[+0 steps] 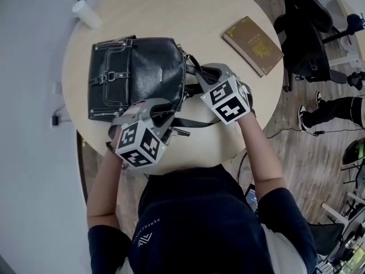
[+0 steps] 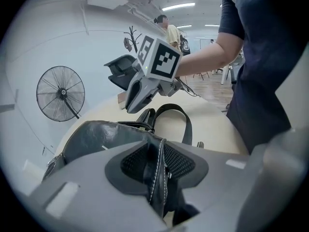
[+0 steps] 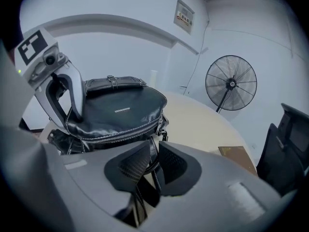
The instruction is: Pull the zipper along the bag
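A black leather bag (image 1: 142, 73) lies on the round table (image 1: 194, 16), buckled front pocket to the left. My left gripper (image 1: 154, 110) reaches in at the bag's near edge; in the left gripper view my left gripper (image 2: 157, 153) has its pads pressed on a stitched fold of the bag (image 2: 96, 134). My right gripper (image 1: 197, 79) is at the bag's right end by the strap. In the right gripper view my right gripper (image 3: 153, 153) stands open by a narrow gap, with a thin black strap (image 3: 154, 178) running loose between the pads. The zipper (image 3: 120, 137) runs along the bag's seam just beyond.
A brown book (image 1: 252, 44) lies at the table's right side and a white cup (image 1: 86, 13) at the far left. A black office chair (image 1: 308, 21) and a seated person's leg (image 1: 331, 110) are beyond the table's right edge. A floor fan (image 3: 231, 83) stands by the wall.
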`<action>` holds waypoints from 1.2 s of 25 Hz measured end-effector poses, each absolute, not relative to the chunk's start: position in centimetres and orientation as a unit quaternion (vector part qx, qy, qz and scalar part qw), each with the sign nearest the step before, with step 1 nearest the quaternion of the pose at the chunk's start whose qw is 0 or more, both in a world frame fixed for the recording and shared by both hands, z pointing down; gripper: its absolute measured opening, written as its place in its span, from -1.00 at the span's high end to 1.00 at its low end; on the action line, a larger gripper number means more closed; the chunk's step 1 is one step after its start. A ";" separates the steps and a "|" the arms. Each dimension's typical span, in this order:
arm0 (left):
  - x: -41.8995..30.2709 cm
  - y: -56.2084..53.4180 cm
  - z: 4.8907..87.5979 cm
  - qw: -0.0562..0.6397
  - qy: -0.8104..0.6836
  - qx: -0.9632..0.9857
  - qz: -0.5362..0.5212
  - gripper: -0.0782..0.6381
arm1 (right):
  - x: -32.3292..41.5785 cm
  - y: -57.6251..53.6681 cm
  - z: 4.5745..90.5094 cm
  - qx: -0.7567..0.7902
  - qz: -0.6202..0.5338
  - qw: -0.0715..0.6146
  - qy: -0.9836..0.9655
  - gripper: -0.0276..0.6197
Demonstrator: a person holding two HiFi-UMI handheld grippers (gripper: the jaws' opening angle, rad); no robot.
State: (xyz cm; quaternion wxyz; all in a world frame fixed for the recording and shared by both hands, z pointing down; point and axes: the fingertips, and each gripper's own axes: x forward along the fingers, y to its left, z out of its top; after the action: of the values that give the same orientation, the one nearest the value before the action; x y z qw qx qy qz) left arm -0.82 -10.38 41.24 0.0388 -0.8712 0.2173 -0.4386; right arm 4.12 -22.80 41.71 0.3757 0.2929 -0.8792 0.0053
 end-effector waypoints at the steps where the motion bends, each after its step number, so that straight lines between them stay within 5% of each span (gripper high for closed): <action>1: -0.9 -10.4 41.2 0.040 0.219 -0.871 -0.439 0.45 | 4.5 -22.4 41.6 0.296 0.010 0.373 -0.879 0.73; 11: -1.3 -10.2 39.4 0.005 0.264 -0.886 -0.382 0.28 | 7.1 -18.7 40.0 0.321 0.040 0.353 -0.878 0.73; 30: -9.7 -9.7 34.8 -0.080 0.477 -0.847 -0.220 0.72 | 6.8 -14.3 36.5 0.349 0.060 0.308 -0.883 0.91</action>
State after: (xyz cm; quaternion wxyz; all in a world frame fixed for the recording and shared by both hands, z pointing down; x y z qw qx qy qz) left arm -9.67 -9.72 34.83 -0.0796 -0.8473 0.4766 -0.2203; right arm 6.83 -14.35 36.47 0.3078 0.3491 -0.8831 0.0596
